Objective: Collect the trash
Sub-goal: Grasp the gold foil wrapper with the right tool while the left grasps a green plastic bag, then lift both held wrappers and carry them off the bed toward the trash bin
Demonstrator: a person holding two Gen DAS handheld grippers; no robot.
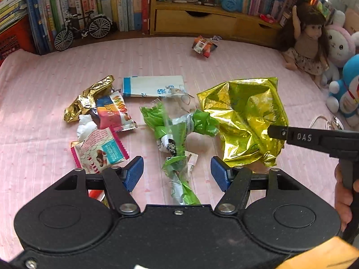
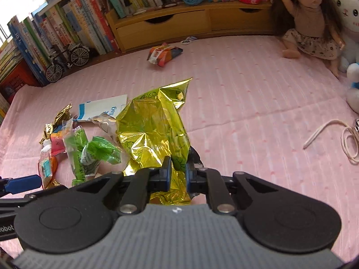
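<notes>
Right wrist view: right tool point(image 2: 177, 174) clamped on yellow-green foil bag point(image 2: 154, 130).

Crinkled, shiny and flattened, with faint printed outlines; long axis running from the pinched near end away toward the bookshelf point(image 2: 157, 24), far corner peaked. Lying on the pink bedspread point(image 2: 246, 103), just right of twisted green wrappers point(image 2: 98, 152). Left tool point(image 1: 177, 174) spread wide over a green wrapper point(image 1: 179, 179), gripping nothing.

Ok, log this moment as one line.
right gripper: shut on yellow foil bag | left gripper: open above green wrapper
</notes>
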